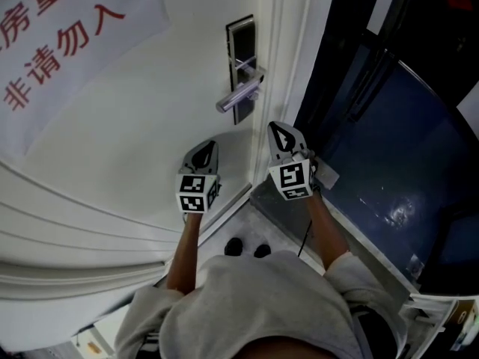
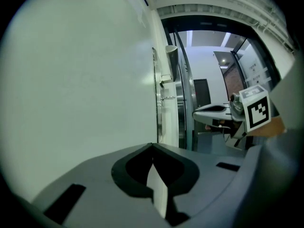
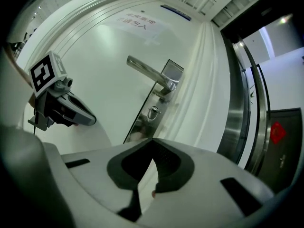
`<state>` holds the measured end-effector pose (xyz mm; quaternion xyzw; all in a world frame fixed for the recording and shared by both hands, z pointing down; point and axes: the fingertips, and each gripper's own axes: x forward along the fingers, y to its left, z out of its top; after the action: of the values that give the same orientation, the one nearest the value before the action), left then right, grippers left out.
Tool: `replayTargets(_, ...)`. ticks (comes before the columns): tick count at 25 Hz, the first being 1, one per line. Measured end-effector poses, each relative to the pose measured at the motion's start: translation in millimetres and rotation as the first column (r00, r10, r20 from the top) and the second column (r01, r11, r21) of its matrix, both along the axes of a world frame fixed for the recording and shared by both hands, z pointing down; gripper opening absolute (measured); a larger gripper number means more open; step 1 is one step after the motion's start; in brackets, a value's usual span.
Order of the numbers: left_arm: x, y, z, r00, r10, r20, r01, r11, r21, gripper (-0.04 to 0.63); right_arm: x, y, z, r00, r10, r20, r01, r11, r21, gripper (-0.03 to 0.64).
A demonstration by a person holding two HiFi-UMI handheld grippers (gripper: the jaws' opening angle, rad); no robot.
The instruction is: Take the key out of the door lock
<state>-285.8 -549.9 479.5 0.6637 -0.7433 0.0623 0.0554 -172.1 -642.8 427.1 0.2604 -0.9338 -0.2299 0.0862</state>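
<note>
- Faces a white panelled door (image 1: pixel 135 148), with a white sign in red characters (image 1: pixel 67 43) pasted on its upper left part in the head view.
- Finds a tall dark metal lock plate (image 1: pixel 241 36) at the door's right edge, with a silver lever handle (image 1: pixel 239 96) reaching left from it across the panel.
- Shows, in the right gripper view, a small silver key with a round bow (image 3: pixel 153 112) seated in the lock plate just below the root of the handle. Stands out from the plate there, touched by neither gripper.
- Holds the left gripper (image 1: pixel 210 147) low before the door panel, below and left of the handle's free end and apart from it. Has its jaws clenched tip to tip, with nothing between them.
- Holds the right gripper (image 1: pixel 275 129) beside it near the door's right edge, below the lock plate and pointing up toward the key. Has its jaws likewise pressed together and empty.
- Leaves a gap between the two grippers, each with its marker cube turned toward the body.
- Shows a brushed steel frame (image 3: pixel 235 127) just right of the door's edge in the right gripper view.
- Catches a pair of black shoes (image 1: pixel 233 247) on the floor near the door's bottom edge.
</note>
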Motion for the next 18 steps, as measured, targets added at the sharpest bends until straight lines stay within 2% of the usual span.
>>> replayTargets(3,3,-3,1,1.000,0.010,-0.002,-0.010,1.000,-0.002,0.018,-5,-2,-18,0.998,-0.016,-0.059,0.023,0.993,0.112,0.021)
replayTargets(5,4,-5,2,1.000,0.016,-0.003,-0.016,1.000,-0.003,0.018,-10,-2,-25,0.992,-0.013,-0.128,0.041,0.974,0.222,0.021)
replayTargets(8,6,-8,3,1.000,0.024,-0.005,-0.024,1.000,-0.004,0.018,-19,0,-26,0.965,0.014,-0.260,0.093,0.915,0.393,0.023)
replayTargets(10,6,-10,3,1.000,0.028,-0.004,-0.028,1.000,-0.004,0.018,-25,0,-25,0.944,0.036,-0.328,0.132,0.871,0.473,0.023)
replayTargets(15,9,-14,5,0.999,0.040,-0.001,-0.040,0.999,-0.010,0.018,-33,-5,-28,0.916,0.084,-0.392,0.172,0.801,0.573,0.023)
replayTargets(18,9,-16,6,0.999,0.044,0.000,-0.044,0.999,-0.014,0.018,-38,-4,-28,0.900,0.124,-0.417,0.201,0.732,0.651,0.023)
